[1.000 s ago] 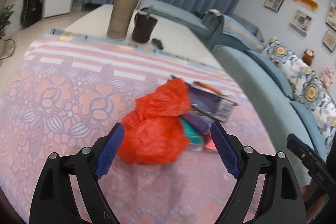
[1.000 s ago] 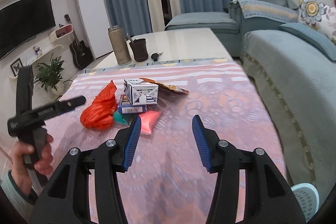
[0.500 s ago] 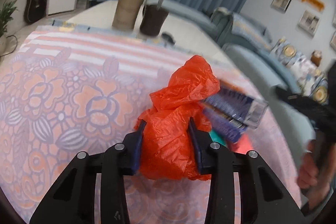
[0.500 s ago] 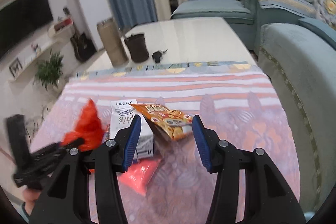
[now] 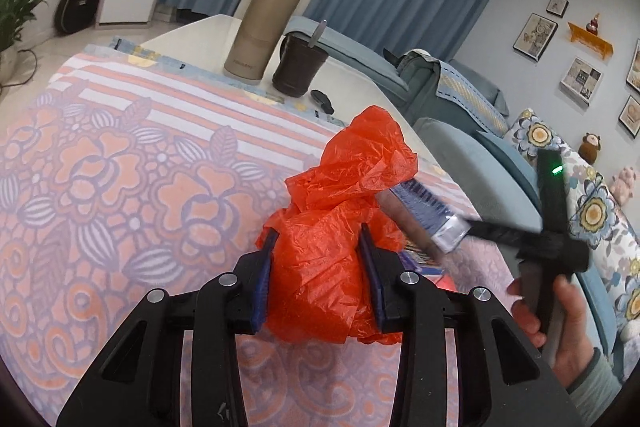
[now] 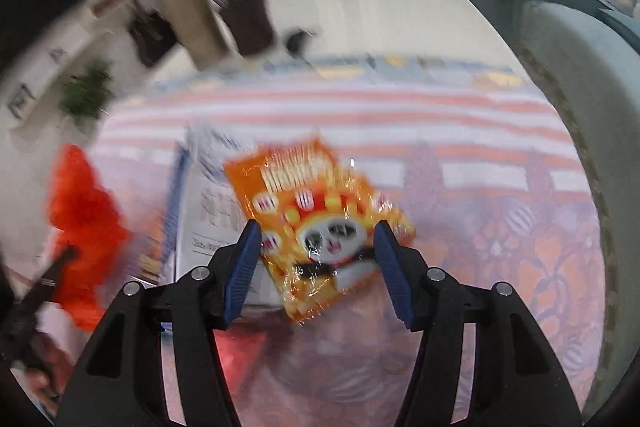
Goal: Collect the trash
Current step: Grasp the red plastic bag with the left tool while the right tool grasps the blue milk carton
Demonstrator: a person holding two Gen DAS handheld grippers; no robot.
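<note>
While the left gripper [image 5: 320, 271] pinches the red bag [image 5: 336, 227], the right gripper [image 6: 316, 263] straddles the snack packet [image 6: 320, 227], jaws spread.

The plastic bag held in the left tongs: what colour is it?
Bright orange-red plastic bag; clearest in the left wrist view.

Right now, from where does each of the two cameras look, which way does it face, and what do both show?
Left wrist: sits on the left gripper, looks forward along its fingers, shut on the red plastic bag, over the patterned cloth; the person's right hand shows.
Right wrist: sits on the right gripper, open around the orange snack packet, facing down the table; the picture is blurred.
Shared: the bag, the milk carton, the tan flask and the dark cup.
</note>
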